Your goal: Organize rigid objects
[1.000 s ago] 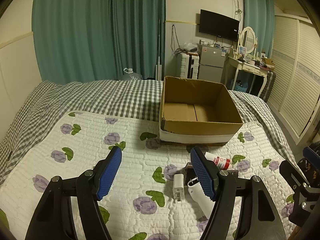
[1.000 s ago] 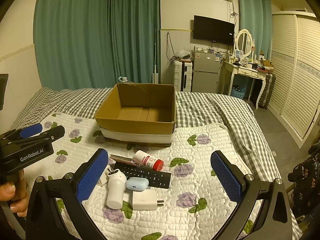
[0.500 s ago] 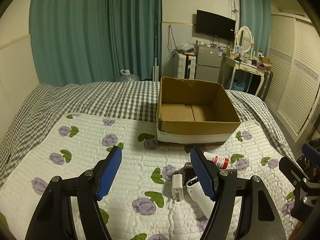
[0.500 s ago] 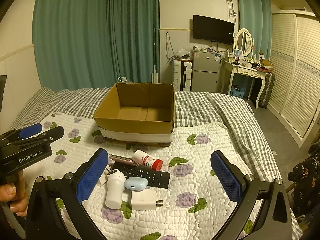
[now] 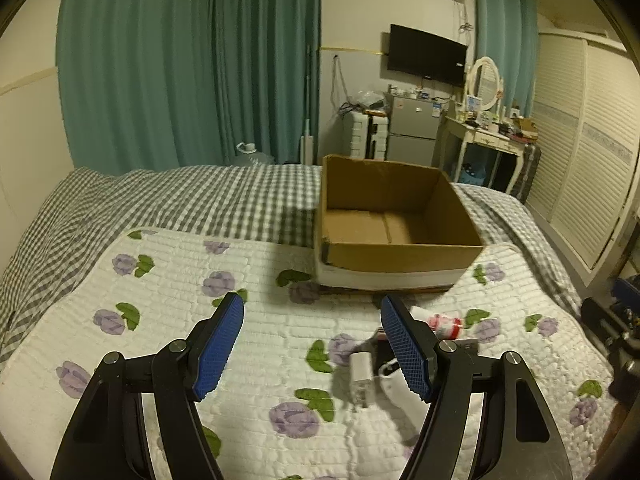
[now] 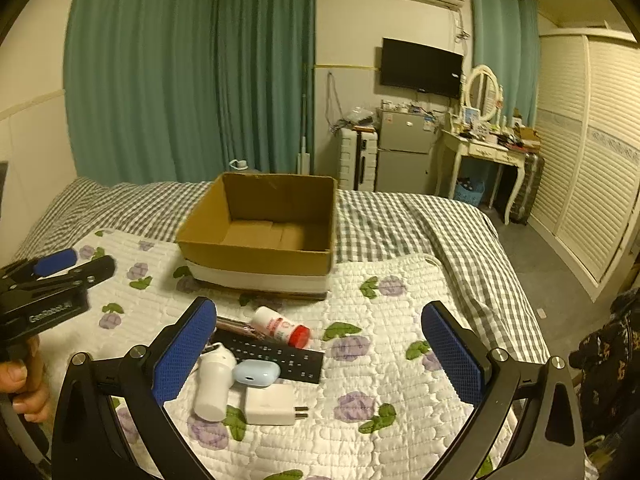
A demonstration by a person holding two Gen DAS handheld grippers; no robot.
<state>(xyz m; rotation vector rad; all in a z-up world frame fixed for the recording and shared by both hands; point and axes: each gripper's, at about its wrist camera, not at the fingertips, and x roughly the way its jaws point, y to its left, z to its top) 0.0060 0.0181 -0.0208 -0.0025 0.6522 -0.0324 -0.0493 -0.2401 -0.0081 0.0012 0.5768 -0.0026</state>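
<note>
Right wrist view: right gripper point(image 6: 320, 344) spread wide, holding nothing, above the quilt point(image 6: 400, 432).
Left gripper point(image 5: 312, 344): spread, holding nothing.
Items: remote point(image 6: 276, 358), bottle point(image 6: 282, 326), charger point(image 6: 270, 404), earbud case point(image 6: 256, 372) clustered near, left of centre.
Box point(image 6: 260, 232): just beyond them.

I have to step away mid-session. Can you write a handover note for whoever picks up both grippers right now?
Left hand-held gripper: open, holding nothing, over the quilt.
Right hand-held gripper: open, holding nothing, above the pile.
Box: on the bed beyond the pile; nothing visible inside.
Pile on the quilt in front of the box: red-capped bottle, remote, white cylinder, blue earbud case, charger.
Done: nothing boxed yet.
Left: probably move all five into the box.
</note>
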